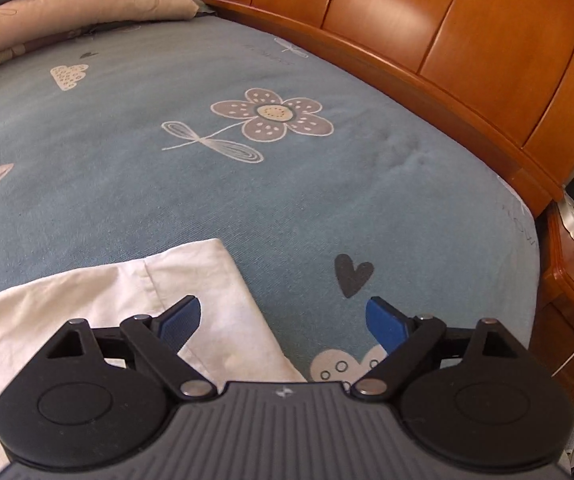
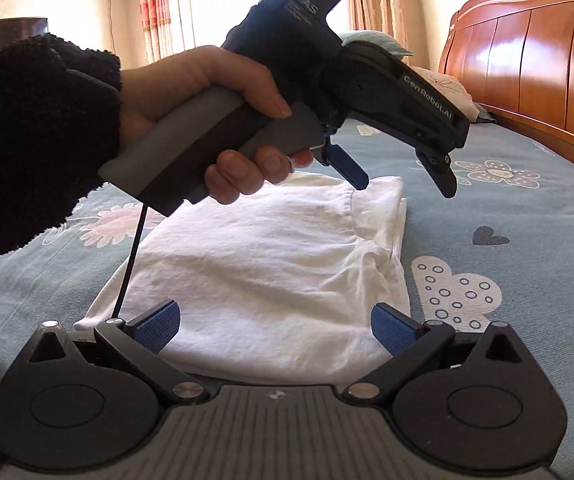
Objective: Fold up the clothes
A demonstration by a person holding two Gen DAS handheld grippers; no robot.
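Garment (image 2: 271, 276), white creased cotton, lies folded in a rough rectangle on the blue flower-print bedsheet (image 1: 127, 128); its near edge is hidden behind the right gripper (image 2: 275, 328), whose blue ribbed pads stand apart, empty. Left gripper (image 1: 283, 320), gripped by a hand (image 2: 207, 120) in a black fleecy sleeve (image 2: 35, 140), tilts downward over the garment's far corner, fingers spread, nothing between.
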